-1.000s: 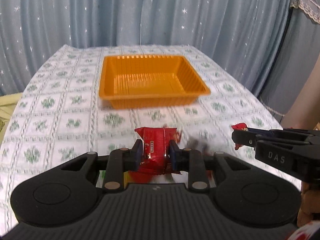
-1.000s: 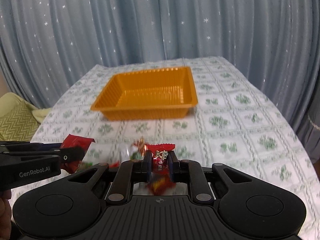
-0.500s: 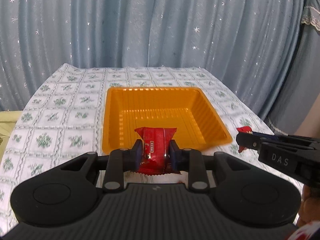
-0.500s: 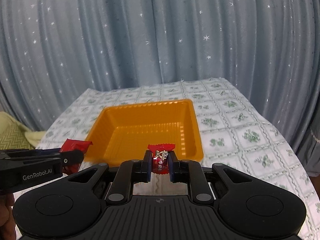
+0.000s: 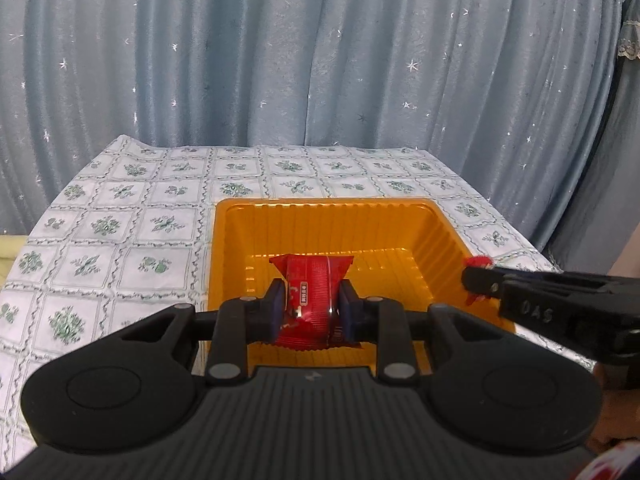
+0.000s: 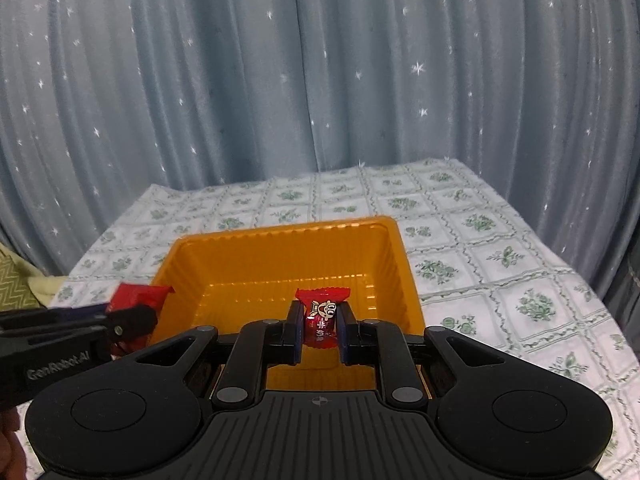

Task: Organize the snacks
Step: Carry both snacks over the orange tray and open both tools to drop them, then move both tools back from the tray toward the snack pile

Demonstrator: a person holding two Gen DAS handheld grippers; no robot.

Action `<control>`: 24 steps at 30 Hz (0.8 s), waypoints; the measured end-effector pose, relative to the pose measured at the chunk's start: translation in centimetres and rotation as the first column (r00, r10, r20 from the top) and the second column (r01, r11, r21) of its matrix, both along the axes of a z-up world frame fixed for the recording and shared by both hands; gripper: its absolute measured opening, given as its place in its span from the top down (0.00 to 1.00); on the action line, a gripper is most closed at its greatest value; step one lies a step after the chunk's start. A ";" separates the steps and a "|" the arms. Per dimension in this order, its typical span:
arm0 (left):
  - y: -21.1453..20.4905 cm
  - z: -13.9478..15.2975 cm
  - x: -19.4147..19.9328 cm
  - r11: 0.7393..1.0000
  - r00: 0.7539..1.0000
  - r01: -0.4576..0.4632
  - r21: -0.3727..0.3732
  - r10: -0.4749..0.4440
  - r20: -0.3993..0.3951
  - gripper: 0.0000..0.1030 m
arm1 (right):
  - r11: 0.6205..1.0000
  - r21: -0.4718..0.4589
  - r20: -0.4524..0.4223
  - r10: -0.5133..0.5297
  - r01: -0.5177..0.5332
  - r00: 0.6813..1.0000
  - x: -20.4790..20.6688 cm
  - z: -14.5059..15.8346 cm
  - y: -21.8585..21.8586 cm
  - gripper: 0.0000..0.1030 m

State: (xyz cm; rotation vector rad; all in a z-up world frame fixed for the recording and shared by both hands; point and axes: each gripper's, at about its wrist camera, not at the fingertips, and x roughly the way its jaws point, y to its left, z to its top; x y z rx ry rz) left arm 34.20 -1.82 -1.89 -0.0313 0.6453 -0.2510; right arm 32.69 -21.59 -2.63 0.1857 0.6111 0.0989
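Open orange tray [image 5: 320, 206] below, bare floor; tablecloth [image 5: 120, 224] around.

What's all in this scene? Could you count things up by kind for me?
Red snack packets: 2 (wide packet, small candy)
Orange trays: 1 (tray)
Grippers: 2 (left gripper, right gripper)
Tablecloths: 1 (tablecloth)
Total: 6
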 end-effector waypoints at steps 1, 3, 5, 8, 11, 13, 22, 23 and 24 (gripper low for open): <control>0.0 -0.2 0.4 1.000 1.000 0.003 -0.004 -0.003 -0.002 0.75 | 1.000 0.009 -0.015 0.004 -0.004 1.000 0.5 -0.4 0.0 0.83; 0.0 -0.6 1.2 1.000 1.000 0.011 -0.010 -0.011 -0.008 0.75 | 1.000 0.016 -0.038 0.005 -0.004 0.999 1.3 -1.2 0.0 0.83; -0.1 -1.0 1.7 1.000 1.000 0.014 -0.010 -0.014 -0.015 0.76 | 1.000 0.015 -0.057 0.007 -0.006 0.998 2.1 -1.9 0.2 0.83; -0.2 -1.7 2.4 1.000 0.999 0.018 -0.009 -0.019 -0.028 0.76 | 1.000 0.014 -0.071 0.010 -0.009 0.997 2.7 -2.5 0.4 0.83; -0.2 -2.4 3.0 1.000 0.999 0.025 -0.011 -0.025 -0.037 0.76 | 1.000 0.019 -0.082 0.015 -0.013 0.997 3.1 -3.0 0.4 0.83; 0.0 -2.6 3.1 1.000 0.999 0.020 -0.014 -0.021 -0.040 0.76 | 1.000 0.028 -0.087 0.013 -0.010 0.996 3.2 -3.3 0.3 0.83; 0.8 -2.1 3.0 1.000 1.000 -0.007 -0.021 0.006 -0.030 0.76 | 0.997 0.079 -0.065 0.014 -0.009 0.998 3.2 -3.0 -0.1 0.83; 0.8 -2.2 3.0 1.000 0.999 -0.007 -0.018 0.006 -0.032 0.76 | 0.996 0.092 -0.058 0.020 -0.015 0.998 3.3 -3.1 -0.1 0.81; 0.8 -2.2 2.9 1.000 0.999 -0.006 -0.016 0.006 -0.034 0.76 | 0.994 0.103 -0.057 0.027 -0.021 0.998 3.4 -3.1 -0.1 0.68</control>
